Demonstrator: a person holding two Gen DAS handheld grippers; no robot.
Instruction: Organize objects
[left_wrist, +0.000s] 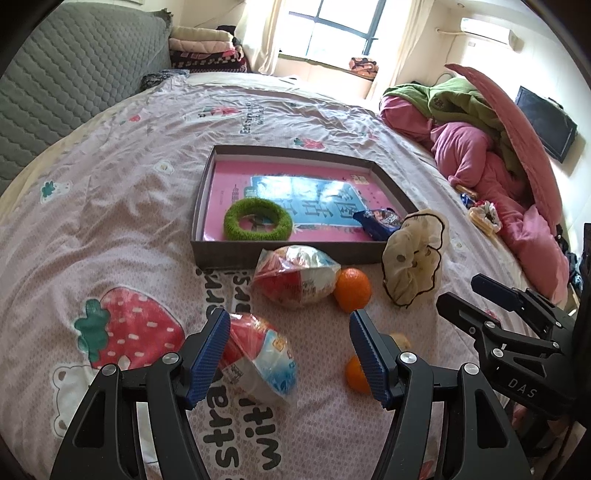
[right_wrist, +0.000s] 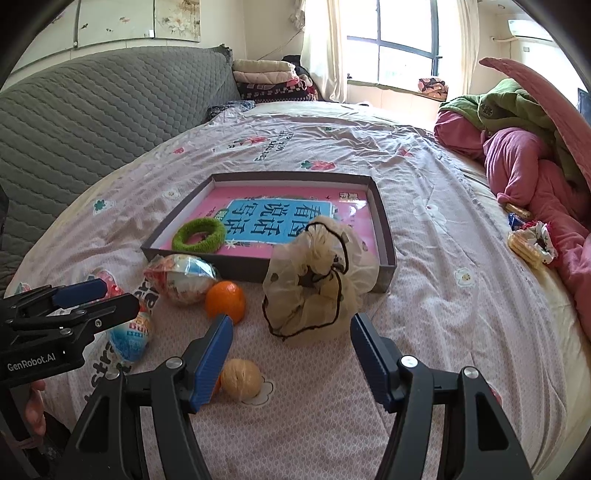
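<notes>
A shallow grey box (left_wrist: 207, 173) (right_wrist: 384, 221) lies on the bed with a pink book, a green fuzzy ring (left_wrist: 258, 223) (right_wrist: 199, 234) and a blue snack packet (left_wrist: 380, 221) inside. In front of it lie two wrapped snack bags (left_wrist: 295, 277) (left_wrist: 258, 358), an orange (left_wrist: 352, 290) (right_wrist: 225, 301), a cream scrunchie (left_wrist: 413, 266) (right_wrist: 317, 280), a peeled orange (right_wrist: 242, 378) and a second orange (left_wrist: 356, 374). My left gripper (left_wrist: 288, 354) is open over the nearer bag. My right gripper (right_wrist: 291, 354) is open just before the scrunchie.
Pink and green bedding (left_wrist: 480, 147) (right_wrist: 535, 166) is heaped at the right, with biscuits and a floral scrunchie (right_wrist: 532, 240) beside it. A grey quilted headboard (left_wrist: 74, 81) stands at the left. Folded blankets (right_wrist: 269, 81) sit by the window.
</notes>
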